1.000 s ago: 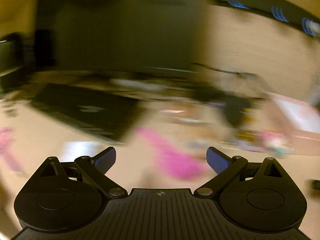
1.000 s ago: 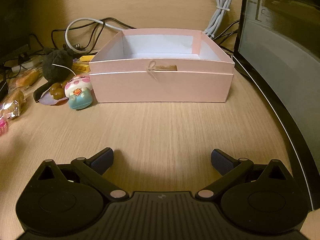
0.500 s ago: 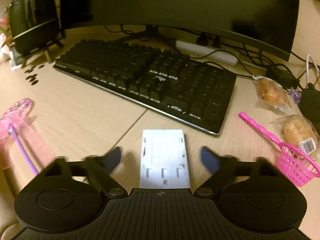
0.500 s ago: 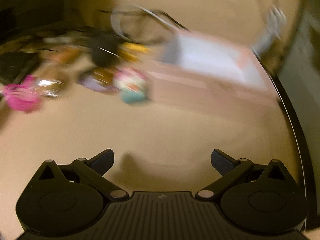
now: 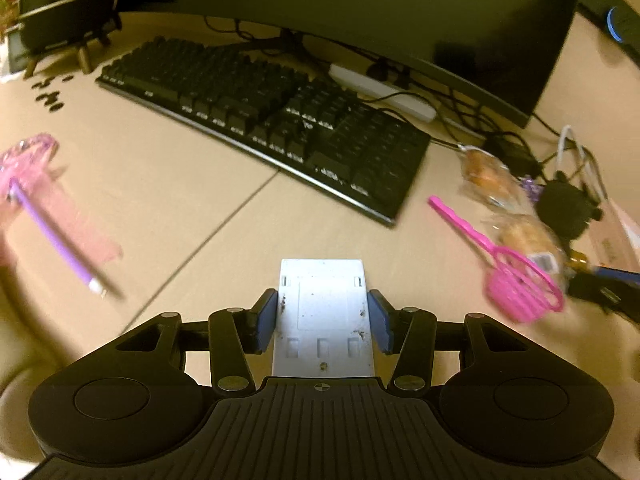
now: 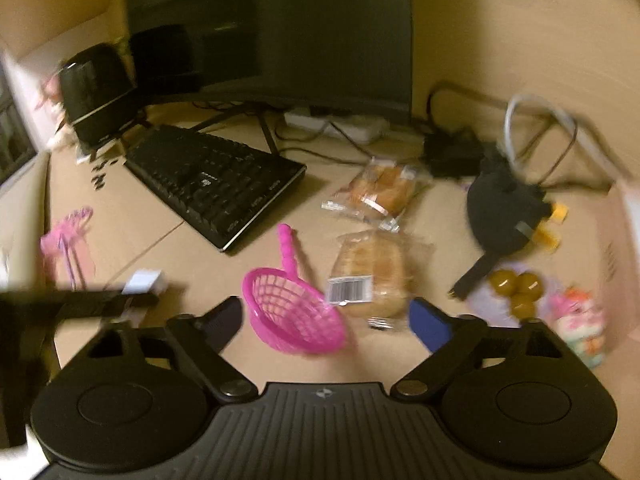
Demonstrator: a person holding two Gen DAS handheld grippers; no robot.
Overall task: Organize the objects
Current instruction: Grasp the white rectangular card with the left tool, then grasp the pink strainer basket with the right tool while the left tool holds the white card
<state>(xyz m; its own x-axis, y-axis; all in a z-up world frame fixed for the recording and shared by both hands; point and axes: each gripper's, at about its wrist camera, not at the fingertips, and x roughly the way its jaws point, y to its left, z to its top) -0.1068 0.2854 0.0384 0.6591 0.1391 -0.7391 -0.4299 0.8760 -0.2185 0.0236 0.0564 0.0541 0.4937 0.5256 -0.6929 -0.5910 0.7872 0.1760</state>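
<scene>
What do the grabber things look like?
Both the left gripper and the right gripper are black plastic. Each has a ribbed middle block with a tiny round mark, two big round discs, silver rivets on jointed bars, and blue pads on the fingers.

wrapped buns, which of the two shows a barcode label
The nearer wrapped bun, beside the pink scoop; the farther one, by the keyboard, shows none.

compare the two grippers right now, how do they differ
The left gripper is closed on the white plastic plate, one pad on each side edge. The right gripper is wide open and empty, with the pink scoop basket between its fingers on the desk. Both have blue pads.
</scene>
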